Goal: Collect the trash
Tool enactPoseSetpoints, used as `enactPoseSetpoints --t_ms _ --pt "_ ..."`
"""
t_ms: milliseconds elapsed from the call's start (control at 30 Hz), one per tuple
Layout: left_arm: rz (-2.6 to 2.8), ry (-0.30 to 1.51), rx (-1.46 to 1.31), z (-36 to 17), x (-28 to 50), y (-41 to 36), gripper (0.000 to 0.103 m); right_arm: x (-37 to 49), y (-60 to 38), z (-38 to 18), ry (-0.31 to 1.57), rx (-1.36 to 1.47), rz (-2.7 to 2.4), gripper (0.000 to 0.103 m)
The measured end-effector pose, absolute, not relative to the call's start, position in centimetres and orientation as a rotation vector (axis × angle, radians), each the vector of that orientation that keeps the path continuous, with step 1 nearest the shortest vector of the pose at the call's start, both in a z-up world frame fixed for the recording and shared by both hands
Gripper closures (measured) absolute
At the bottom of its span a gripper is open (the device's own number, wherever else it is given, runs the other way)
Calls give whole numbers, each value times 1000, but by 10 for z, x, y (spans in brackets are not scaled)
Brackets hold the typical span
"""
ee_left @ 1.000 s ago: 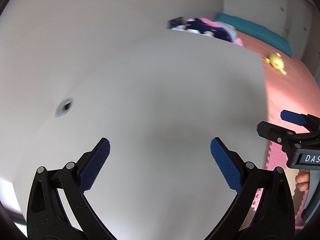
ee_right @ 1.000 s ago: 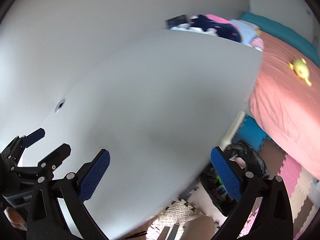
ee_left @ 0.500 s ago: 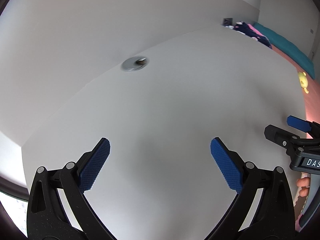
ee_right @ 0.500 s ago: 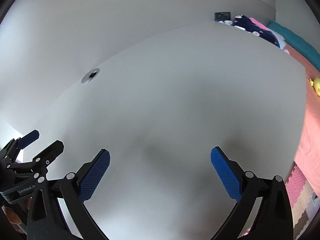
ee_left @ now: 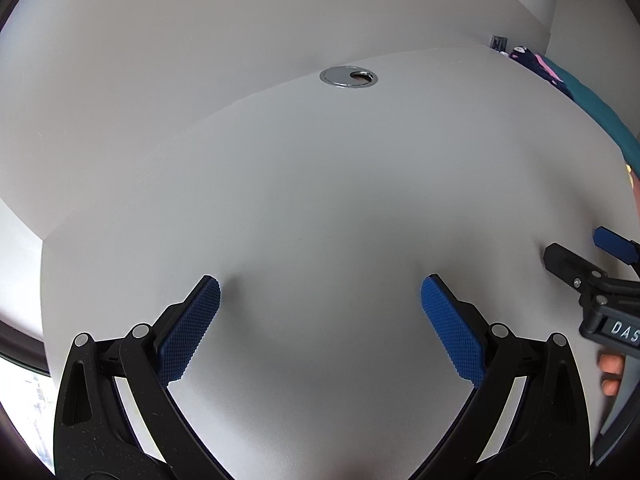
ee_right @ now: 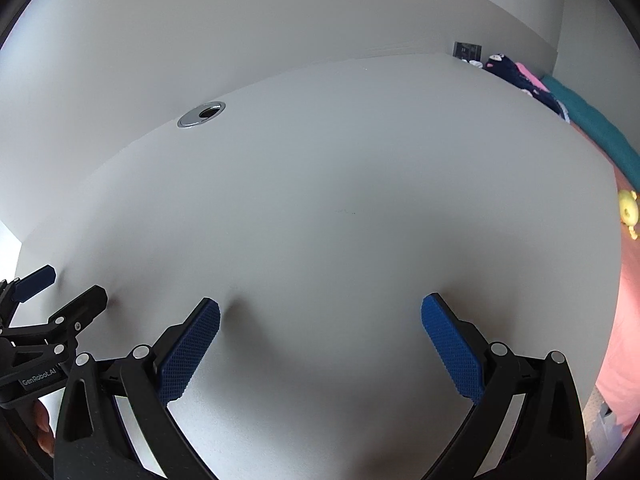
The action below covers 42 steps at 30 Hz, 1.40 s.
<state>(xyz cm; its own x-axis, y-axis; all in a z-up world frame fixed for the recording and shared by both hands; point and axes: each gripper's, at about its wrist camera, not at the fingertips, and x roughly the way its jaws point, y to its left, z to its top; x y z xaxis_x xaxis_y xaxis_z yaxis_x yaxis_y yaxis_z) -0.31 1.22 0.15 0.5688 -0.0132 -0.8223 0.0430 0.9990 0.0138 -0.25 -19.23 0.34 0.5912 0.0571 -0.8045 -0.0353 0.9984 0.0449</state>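
Over the worktop [ee_left: 320, 208], both views have swung from its bed-side edge; left hand-held gripper [ee_left: 320, 320] and right hand-held gripper [ee_right: 320, 336] gape empty, with no trash in sight.

Grommet [ee_left: 348, 77] at desk's [ee_left: 320, 208] back edge; bed [ee_right: 624, 280] right, perhaps clothes [ee_right: 516, 74] behind
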Motion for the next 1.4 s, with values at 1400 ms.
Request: enactPoseSetpoints --t_ms 1400 --pt "-44 972 24 1 -2 13 5 -2 -188 0 943 13 5 2"
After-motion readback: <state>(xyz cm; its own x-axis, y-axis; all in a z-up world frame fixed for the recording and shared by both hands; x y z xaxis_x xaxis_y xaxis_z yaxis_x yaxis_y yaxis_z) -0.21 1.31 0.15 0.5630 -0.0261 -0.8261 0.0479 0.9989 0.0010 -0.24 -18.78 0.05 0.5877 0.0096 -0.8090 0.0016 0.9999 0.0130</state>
